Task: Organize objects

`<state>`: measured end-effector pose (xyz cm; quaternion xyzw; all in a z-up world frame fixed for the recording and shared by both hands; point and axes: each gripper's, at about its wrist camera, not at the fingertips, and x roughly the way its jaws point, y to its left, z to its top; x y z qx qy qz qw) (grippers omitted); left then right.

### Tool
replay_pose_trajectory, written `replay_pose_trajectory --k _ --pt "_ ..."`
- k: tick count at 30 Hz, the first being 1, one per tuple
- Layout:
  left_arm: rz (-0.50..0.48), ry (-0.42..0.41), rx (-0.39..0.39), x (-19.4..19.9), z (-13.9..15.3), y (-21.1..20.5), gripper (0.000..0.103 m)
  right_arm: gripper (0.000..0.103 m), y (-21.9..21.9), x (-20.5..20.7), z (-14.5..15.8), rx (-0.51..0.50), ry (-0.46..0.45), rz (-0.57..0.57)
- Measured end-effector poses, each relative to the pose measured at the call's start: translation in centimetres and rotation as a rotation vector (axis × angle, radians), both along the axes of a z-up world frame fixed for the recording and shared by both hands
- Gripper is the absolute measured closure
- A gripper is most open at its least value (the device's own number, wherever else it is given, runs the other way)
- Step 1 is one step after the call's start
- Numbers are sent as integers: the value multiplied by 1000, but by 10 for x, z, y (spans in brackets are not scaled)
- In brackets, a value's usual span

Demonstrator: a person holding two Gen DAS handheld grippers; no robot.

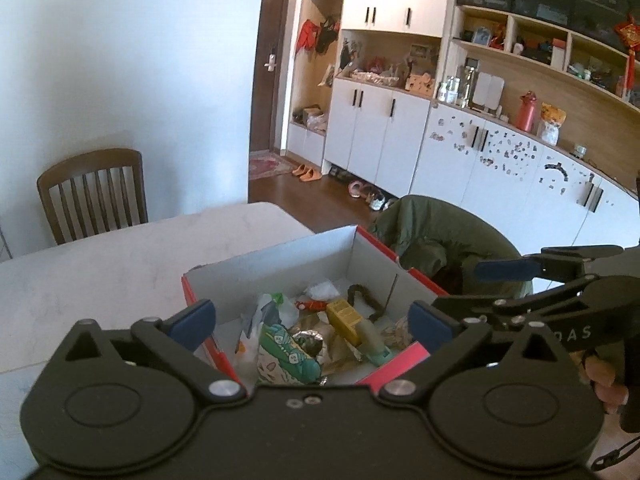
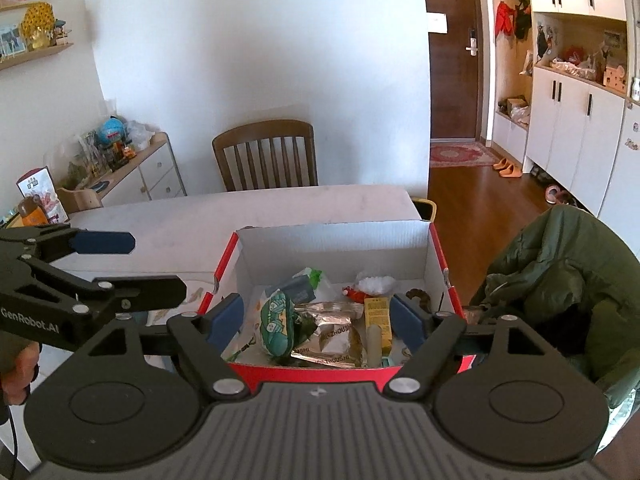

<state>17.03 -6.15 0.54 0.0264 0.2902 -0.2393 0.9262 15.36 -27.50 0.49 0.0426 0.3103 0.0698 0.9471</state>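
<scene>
1. Left gripper (image 1: 314, 326) has its blue pads spread wide apart and holds nothing; it hangs above the near end of the box (image 1: 280, 256)
2. Right gripper (image 2: 318, 318) also has its pads wide apart with nothing between them, over the near red edge of the same box (image 2: 332, 240)
3. The box is red outside and white inside, top open, and stands on the white table (image 1: 100, 256), straight ahead of and below both grippers
4. Inside the box, just ahead of the left gripper: a green patterned snack bag (image 1: 286, 354), a crumpled foil wrapper (image 1: 308, 340), a yellow carton (image 1: 346, 318) and a pale tube (image 1: 372, 334) touching the carton
5. Further in, toward the far wall of the box: a small red item (image 1: 310, 305), a white crumpled wrapper (image 1: 324, 290) and a dark curved piece (image 1: 366, 300) near the right wall
6. In the right wrist view the snack bag (image 2: 276, 322) lies left of the foil wrapper (image 2: 332, 332), and the yellow carton (image 2: 378, 320) is close to the right pad
7. The right gripper shows at the left view's right edge, with a person's fingers (image 1: 604, 380) on its handle
8. A green jacket (image 2: 560, 280) is draped over a seat right of the box
9. A wooden chair (image 2: 266, 156) stands beyond the table's far edge
</scene>
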Motion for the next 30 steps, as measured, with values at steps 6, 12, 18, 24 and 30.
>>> replay_pose_trajectory --k 6,12,18,24,30 --pt "-5 -20 4 -6 2 0 1 17 -1 -10 6 44 -27 -8" --pt "-5 0 -15 -6 1 5 0 14 -1 -16 7 73 -34 -22" --pt "20 9 4 -6 -2 9 0 8 2 -21 6 86 -45 -27" --pt "17 30 -3 -4 -6 12 1 4 10 -25 6 84 -53 -33" --pt "18 51 -23 -2 -11 15 1 4 12 -26 4 84 -48 -70"
